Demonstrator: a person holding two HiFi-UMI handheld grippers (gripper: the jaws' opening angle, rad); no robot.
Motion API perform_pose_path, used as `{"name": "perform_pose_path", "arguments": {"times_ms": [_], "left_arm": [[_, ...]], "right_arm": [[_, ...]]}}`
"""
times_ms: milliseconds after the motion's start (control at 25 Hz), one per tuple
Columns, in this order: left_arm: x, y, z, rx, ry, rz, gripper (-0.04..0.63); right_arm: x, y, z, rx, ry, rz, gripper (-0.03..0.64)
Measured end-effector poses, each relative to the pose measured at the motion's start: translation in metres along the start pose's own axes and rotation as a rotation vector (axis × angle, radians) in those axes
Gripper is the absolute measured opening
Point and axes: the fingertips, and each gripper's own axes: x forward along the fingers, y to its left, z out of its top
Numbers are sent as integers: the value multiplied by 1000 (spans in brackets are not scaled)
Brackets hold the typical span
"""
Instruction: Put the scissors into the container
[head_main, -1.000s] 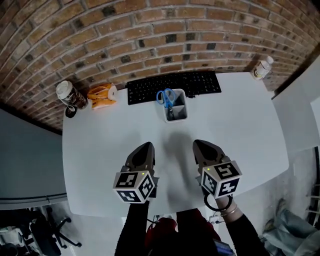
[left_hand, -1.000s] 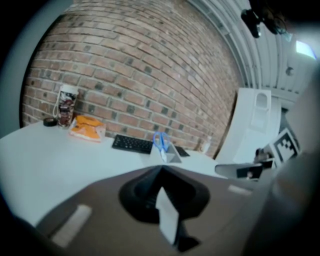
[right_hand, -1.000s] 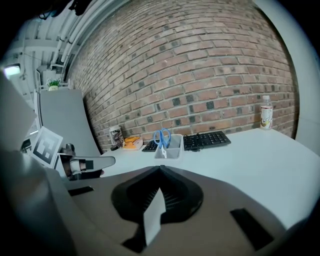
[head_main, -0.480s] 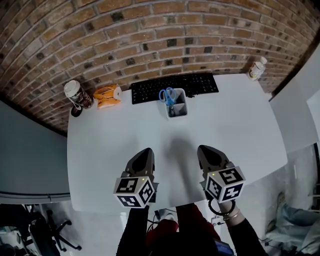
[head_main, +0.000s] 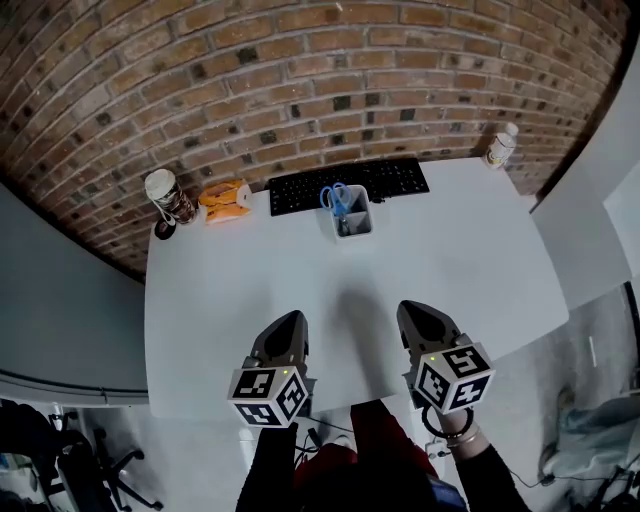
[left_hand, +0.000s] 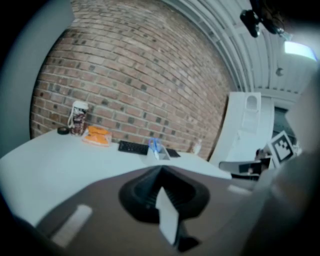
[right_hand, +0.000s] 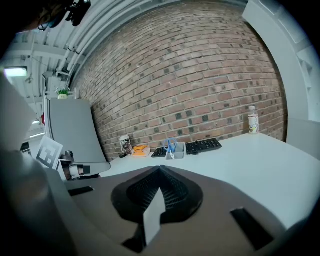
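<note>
Left gripper (head_main: 290, 320) and right gripper (head_main: 412, 310) sit clenched, empty; I judge the blue-handled scissors (head_main: 335, 196) in the container (head_main: 353, 224) light, stiff, best gripped at the handles.

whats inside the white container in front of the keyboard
The blue-handled scissors stand in the container, with their handles sticking up above its rim. Their blades are hidden by its walls, and whether anything else lies at the bottom cannot be seen.
</note>
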Motion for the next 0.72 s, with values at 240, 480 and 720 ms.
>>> {"name": "perform_pose_path", "arguments": {"times_ms": [240, 480, 720], "left_arm": [[-21, -9, 0, 18, -25, -3, 2], [-45, -14, 7, 28, -53, -5, 2], [-65, -14, 14, 13, -81, -12, 2]], "right_arm": [[-25, 6, -2, 1, -34, 3, 8], [-47, 11, -2, -13, -56, -9, 8], [-66, 17, 7, -22, -102, -22, 8]]}}
